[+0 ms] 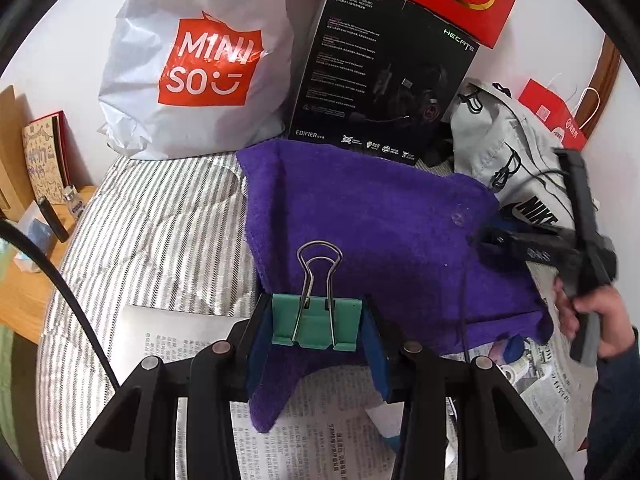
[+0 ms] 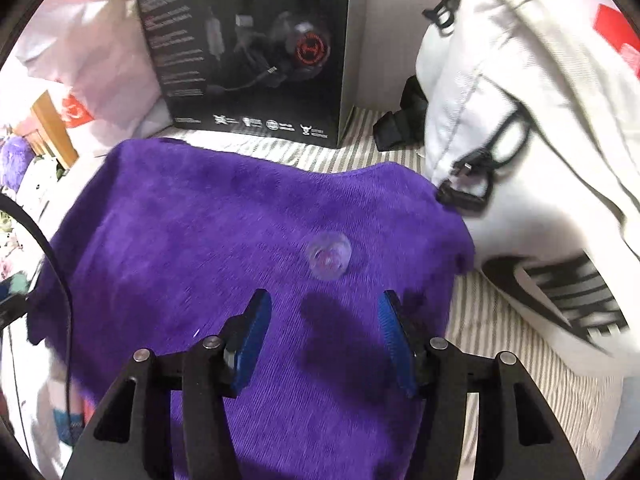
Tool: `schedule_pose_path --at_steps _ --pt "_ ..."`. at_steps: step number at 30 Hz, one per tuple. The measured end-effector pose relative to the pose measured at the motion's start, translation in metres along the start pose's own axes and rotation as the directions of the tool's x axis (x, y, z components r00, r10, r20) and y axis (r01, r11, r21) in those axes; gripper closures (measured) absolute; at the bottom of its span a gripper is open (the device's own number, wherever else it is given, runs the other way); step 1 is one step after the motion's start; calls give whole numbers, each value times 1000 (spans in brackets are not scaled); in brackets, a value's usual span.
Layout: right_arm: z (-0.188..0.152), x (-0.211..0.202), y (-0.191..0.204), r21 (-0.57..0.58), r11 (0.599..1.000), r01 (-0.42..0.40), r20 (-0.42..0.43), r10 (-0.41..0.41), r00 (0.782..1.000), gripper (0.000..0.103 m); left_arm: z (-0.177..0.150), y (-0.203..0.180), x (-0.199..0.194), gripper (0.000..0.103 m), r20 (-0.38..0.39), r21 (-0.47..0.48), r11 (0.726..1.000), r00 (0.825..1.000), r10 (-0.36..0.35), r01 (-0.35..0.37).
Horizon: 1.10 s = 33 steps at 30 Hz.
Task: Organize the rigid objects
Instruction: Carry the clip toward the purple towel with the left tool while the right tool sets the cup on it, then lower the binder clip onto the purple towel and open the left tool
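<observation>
left tongs (image 1: 316,326): clamping green binder clip (image 1: 314,326) | right tongs (image 2: 324,336): wide, empty, over purple towel (image 2: 224,232)

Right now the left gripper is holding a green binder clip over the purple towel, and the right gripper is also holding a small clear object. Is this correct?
Not entirely. The right gripper holds nothing: in the right wrist view its jaws stand open and the small clear object lies on the purple towel ahead of them. The left gripper does hold the green binder clip.
</observation>
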State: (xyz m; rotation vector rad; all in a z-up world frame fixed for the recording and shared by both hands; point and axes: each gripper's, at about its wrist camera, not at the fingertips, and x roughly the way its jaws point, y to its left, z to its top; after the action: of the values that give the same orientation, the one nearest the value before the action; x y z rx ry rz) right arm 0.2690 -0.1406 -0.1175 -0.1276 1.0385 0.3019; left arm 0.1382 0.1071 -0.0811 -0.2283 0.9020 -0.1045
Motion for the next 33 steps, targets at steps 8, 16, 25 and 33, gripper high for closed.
schedule_pose_path --at_steps 8,16,25,33 --pt "-50 -60 6 -2 1000 -28 33 28 999 46 8 -5 5 63 19 4 1000 1000 -16 16" --pt "-92 -103 -3 31 999 -23 44 22 999 39 37 -19 41 63 9 60 998 1000 13 -13" --pt "-123 -109 -13 82 996 -22 16 21 1000 39 63 -27 89 63 -42 62 998 999 35 -32" --pt "-129 -110 -22 124 991 -43 21 40 999 39 75 -34 112 63 -75 72 994 994 85 -80"
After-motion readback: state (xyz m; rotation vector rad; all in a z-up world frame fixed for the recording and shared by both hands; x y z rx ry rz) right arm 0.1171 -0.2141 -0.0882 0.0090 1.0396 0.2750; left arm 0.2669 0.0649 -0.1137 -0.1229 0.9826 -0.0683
